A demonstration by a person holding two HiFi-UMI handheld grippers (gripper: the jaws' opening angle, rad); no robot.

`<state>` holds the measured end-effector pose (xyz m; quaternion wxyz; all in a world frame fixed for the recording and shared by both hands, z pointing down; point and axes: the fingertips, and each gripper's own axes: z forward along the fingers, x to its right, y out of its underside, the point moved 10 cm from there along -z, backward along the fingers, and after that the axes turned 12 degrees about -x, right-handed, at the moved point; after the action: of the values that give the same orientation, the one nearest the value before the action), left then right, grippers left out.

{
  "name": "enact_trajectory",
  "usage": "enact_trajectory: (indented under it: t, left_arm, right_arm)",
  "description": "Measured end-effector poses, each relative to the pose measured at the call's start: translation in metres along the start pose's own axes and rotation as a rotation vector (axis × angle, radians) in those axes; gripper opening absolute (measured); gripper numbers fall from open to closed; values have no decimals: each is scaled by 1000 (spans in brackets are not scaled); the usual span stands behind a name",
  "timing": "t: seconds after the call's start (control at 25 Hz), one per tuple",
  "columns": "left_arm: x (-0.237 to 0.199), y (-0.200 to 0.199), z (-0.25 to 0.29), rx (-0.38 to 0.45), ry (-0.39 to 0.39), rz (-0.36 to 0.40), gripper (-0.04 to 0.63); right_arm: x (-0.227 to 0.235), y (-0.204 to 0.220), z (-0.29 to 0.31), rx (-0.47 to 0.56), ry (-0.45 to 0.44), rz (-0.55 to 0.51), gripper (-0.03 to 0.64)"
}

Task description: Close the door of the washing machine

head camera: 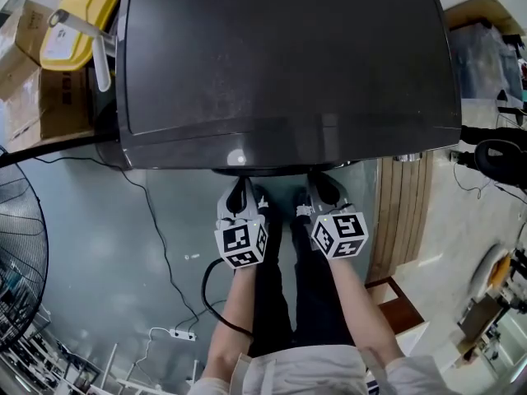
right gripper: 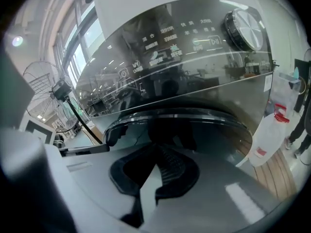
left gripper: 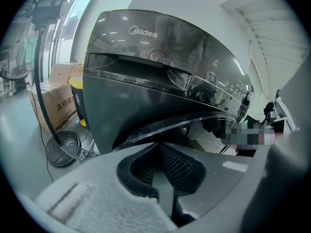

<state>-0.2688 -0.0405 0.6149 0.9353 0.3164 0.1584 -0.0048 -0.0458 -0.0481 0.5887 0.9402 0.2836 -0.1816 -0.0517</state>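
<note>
Far left, a standing fan [head camera: 16, 253] is seen on the floor, with cardboard boxes [head camera: 41, 97] and a yellow container [head camera: 78, 19] stacked behind it beside the machine. A black cable [head camera: 152, 229] is run down the floor to a white power strip [head camera: 183, 334]. The centre is filled by the dark washing machine [head camera: 280, 56], viewed from above, with its glossy top panel facing the camera. The door [right gripper: 184, 125] is located low on the machine's front, directly ahead of the person; only its curved rim is seen under the top's front edge in the head view. Whether it is fully latched cannot be told. The left hand-held gripper [head camera: 240, 194] is held just beside that rim, its jaws pressed together with nothing between them. The right hand-held gripper [head camera: 323, 189] is held alongside it, close to the left one, its jaws likewise pressed together and empty. Both are pointed down and forward at the door; contact with it cannot be confirmed. Right of the machine, a slatted wooden panel [head camera: 403, 212] is seen, and a white plastic jug [right gripper: 265, 140] is visible in the right gripper view.
</note>
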Motion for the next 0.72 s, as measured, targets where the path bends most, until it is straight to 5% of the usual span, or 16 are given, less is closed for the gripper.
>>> enact_trajectory:
  t: [0.72]
  left_arm:
    - [-11,-17,10,4,52,52,6]
  right_arm:
    - [-5,-9,8,18,37,13,5]
